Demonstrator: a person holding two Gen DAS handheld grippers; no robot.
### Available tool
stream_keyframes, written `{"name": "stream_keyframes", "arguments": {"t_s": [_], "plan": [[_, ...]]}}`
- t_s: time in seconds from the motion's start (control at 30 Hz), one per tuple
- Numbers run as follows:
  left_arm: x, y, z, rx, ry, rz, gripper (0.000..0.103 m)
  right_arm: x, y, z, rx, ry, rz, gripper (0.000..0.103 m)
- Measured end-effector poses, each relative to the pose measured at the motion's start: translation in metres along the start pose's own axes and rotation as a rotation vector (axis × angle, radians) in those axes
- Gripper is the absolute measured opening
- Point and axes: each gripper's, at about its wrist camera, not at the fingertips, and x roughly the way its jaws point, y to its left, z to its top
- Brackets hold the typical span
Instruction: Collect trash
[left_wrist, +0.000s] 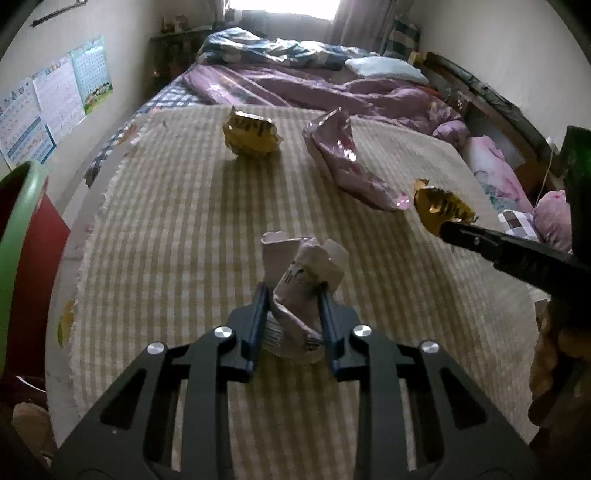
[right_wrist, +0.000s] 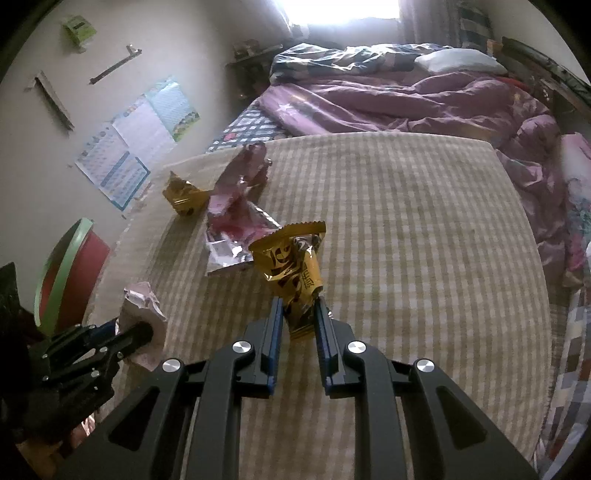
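The left gripper (left_wrist: 293, 291) has its jaws narrow around a crumpled pale paper wad (left_wrist: 301, 280), pads pressing its sides; the wad sits on the checked blanket (left_wrist: 184, 229) near 6 o'clock in the left wrist view. The right gripper (right_wrist: 299, 306) is clamped on the lower end of a gold wrapper (right_wrist: 291, 266), which stands up above its fingers.

Two pieces lie loose on the blanket: a second gold wrapper (left_wrist: 251, 134) at about 11 o'clock in the left view, and a pink foil bag (left_wrist: 343, 158) at about 1 o'clock, well apart from it. A green-rimmed red bin (right_wrist: 70, 273) sits off the blanket's edge at 9 o'clock in the right view.

All of this looks feather-light and easily crushed. The paper should compress and hold well; the foil looks slick and springy, so it is probably best pinched across a crumpled ridge or a sealed edge, not a flat face.
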Motion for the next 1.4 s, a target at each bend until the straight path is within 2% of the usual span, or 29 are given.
{"name": "stream_keyframes", "arguments": {"t_s": [0.2, 0.53, 0.77, 1.07, 1.17, 1.4], "plan": [[-0.024, 0.002, -0.002, 0.005, -0.055, -0.006, 0.026, -0.011, 0.010, -0.001, -0.012, -0.029, 0.015, 0.017], [-0.063, 0.025, 0.005, -0.082, -0.130, -0.014, 0.026, -0.031, 0.043, 0.003, -0.078, -0.080, 0.071, 0.017], [-0.080, 0.024, 0.004, -0.073, -0.167, -0.003, 0.026, -0.034, 0.064, 0.004, -0.118, -0.078, 0.111, 0.017], [-0.092, 0.040, 0.001, -0.114, -0.191, 0.017, 0.026, -0.028, 0.087, -0.002, -0.164, -0.057, 0.141, 0.017], [-0.096, 0.048, 0.000, -0.122, -0.201, 0.035, 0.026, -0.026, 0.095, -0.002, -0.176, -0.053, 0.153, 0.017], [-0.115, 0.083, -0.003, -0.164, -0.244, 0.131, 0.026, -0.021, 0.120, -0.001, -0.219, -0.045, 0.190, 0.017]]}}
